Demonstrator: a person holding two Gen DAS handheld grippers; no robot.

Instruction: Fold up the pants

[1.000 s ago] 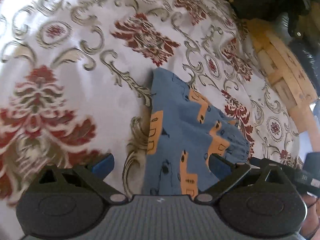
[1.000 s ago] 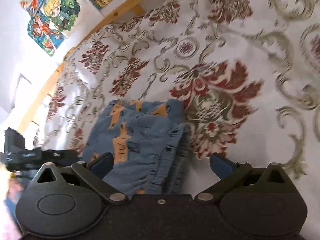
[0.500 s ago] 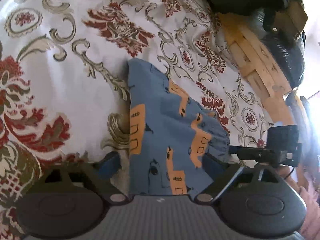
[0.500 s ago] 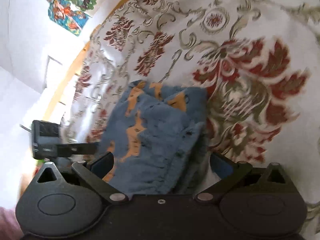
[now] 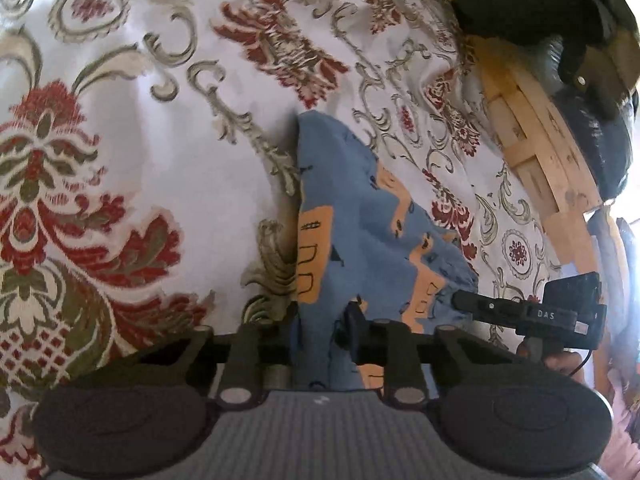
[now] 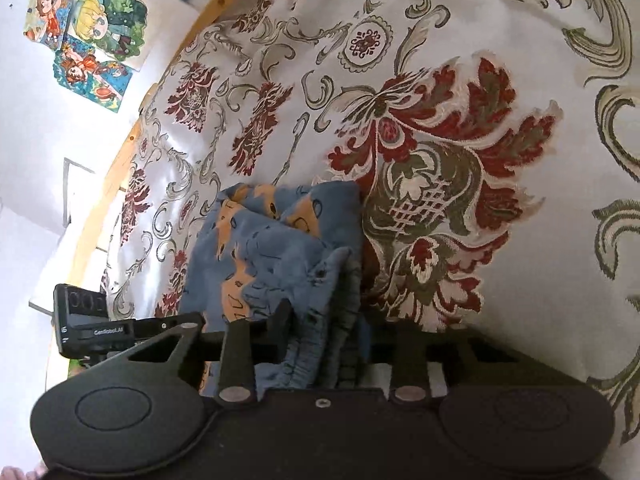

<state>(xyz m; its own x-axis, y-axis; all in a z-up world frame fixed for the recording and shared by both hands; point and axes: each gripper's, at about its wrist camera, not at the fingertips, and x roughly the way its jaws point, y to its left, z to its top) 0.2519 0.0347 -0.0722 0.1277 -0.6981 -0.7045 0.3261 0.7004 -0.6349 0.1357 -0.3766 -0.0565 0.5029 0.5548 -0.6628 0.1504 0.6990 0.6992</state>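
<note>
Two grippers clamp the folded blue pants (image 5: 360,240) on the patterned bedspread (image 5: 140,160): left gripper (image 5: 320,328) pinches the six-o'clock edge, right gripper (image 6: 324,320) bites the gathered waistband.

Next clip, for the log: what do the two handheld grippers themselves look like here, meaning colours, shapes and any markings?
Both are black plastic, each with two round disc housings at the base and angled linkage bars with silver pivot pins leading to the jaws. The left gripper has a grey ribbed centre panel; from the right wrist view, its body reads "GenRobot.AI". The right gripper has a smooth black centre with one small screw; from the left wrist view, its side reads "DAS".
</note>
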